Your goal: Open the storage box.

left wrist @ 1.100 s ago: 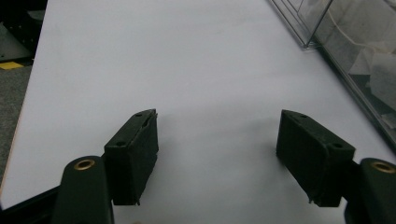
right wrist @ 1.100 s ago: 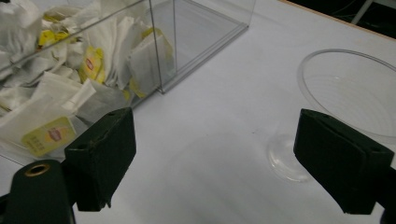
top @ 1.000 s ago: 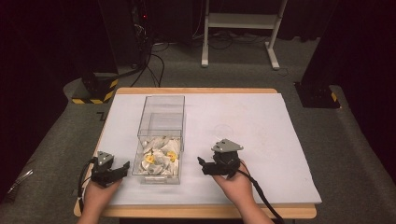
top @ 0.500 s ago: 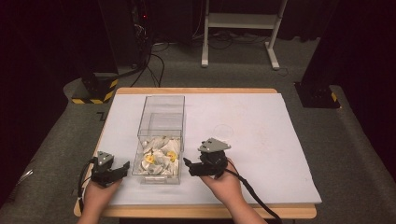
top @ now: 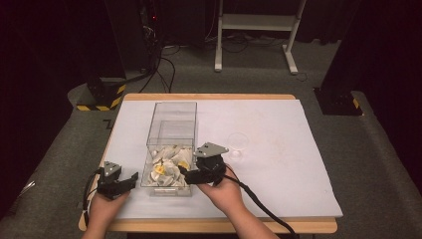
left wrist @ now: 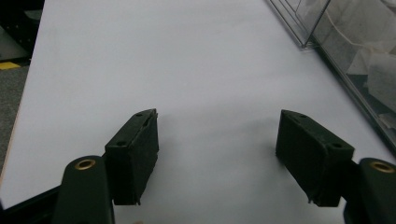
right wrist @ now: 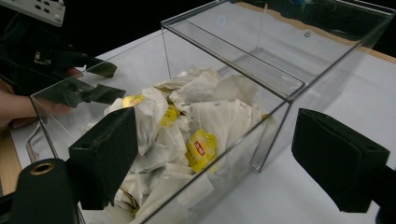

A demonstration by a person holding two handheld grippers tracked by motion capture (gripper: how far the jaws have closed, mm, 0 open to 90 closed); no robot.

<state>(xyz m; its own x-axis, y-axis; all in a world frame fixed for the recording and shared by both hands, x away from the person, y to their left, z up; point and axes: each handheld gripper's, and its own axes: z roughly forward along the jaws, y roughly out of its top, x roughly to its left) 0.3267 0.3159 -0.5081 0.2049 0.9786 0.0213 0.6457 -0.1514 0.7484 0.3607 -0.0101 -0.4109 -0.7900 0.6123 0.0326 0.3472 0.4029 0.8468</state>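
Observation:
A clear plastic box stands left of centre on the white table, with a divider across its middle. White tea bags with yellow tags are heaped in its near half, and its far half holds nothing. My right gripper is open at the box's near right wall, jaws pointing left. In the right gripper view the jaws straddle that wall, one over the tea bags. My left gripper rests open on the table just left of the box, with bare white table between its jaws and the box wall at its right.
A faint clear round object lies on the table cover right of the box. Beyond the far edge are black stands, cables and a white frame on the floor. Through the box, the other hand and its gripper.
My right gripper has moved left across the table, up to the box's near right wall. The left gripper has stayed where it was.

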